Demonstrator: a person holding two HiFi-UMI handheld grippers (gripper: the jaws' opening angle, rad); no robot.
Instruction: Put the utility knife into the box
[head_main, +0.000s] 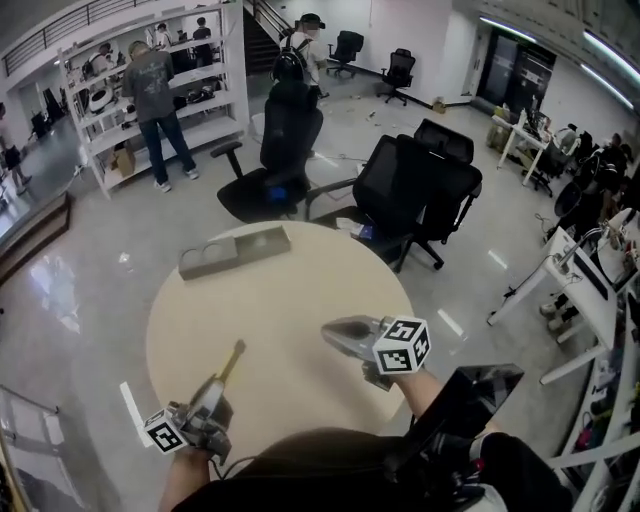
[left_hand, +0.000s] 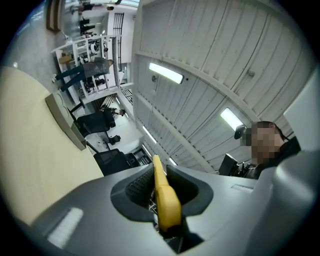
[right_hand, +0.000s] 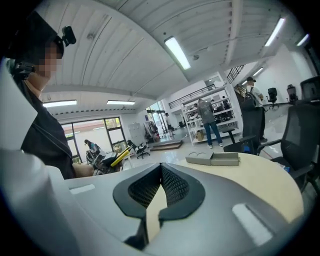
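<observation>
while my left gripper (head_main: 212, 390) was clenched on the yellow utility knife (left_hand: 163, 196), the knife's far end stuck out past the jaws over the near edge of the round counter (head_main: 290, 300). my right gripper (head_main: 330, 328) was pinched closed with nothing in it, held just above the counter. the grey box (head_main: 235, 250) lay at the counter's far edge, well apart from the knife.

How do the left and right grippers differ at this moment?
The left gripper is shut on the yellow utility knife; the right gripper is shut with nothing between its jaws. The left gripper sits at the near-left edge of the table; the right gripper is further in, on the right. Both are well short of the grey box.
</observation>
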